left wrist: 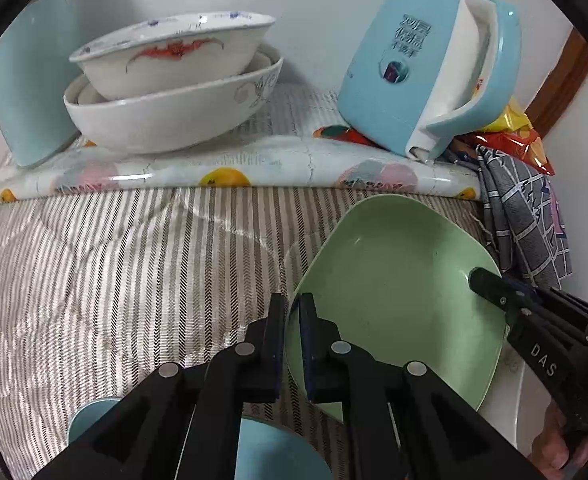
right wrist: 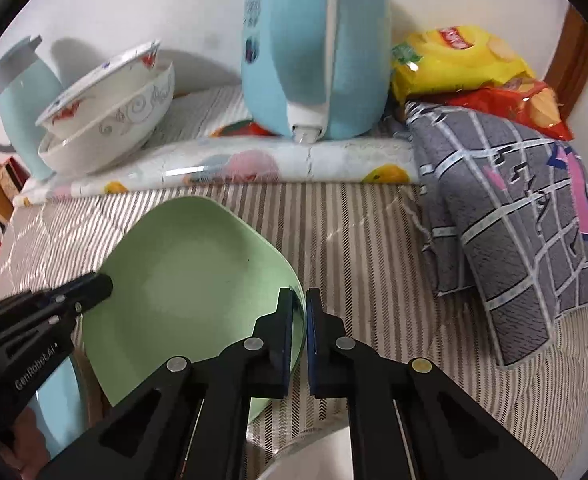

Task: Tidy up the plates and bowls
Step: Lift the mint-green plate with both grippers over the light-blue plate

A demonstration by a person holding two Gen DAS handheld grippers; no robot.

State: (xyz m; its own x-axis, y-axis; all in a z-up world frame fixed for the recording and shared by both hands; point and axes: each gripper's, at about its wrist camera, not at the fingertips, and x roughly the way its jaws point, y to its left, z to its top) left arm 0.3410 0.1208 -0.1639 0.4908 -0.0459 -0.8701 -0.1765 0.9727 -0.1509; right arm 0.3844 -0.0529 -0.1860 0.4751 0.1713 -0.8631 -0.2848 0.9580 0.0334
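Observation:
A pale green square plate (left wrist: 398,292) is held above the striped cloth between both grippers; it also shows in the right wrist view (right wrist: 190,272). My left gripper (left wrist: 293,312) is shut on the plate's left rim. My right gripper (right wrist: 299,308) is shut on its right rim and shows in the left wrist view (left wrist: 490,284). Two white bowls (left wrist: 174,80) are stacked at the back left, the upper with a red pattern. A light blue dish (left wrist: 270,452) lies below the left gripper. A white dish (right wrist: 314,456) shows under the right gripper.
A blue electric kettle (left wrist: 426,68) stands at the back on a fruit-print mat (left wrist: 222,168). A blue jug (right wrist: 22,108) stands left of the bowls. A grey checked towel (right wrist: 506,232) and snack bags (right wrist: 462,64) lie at the right.

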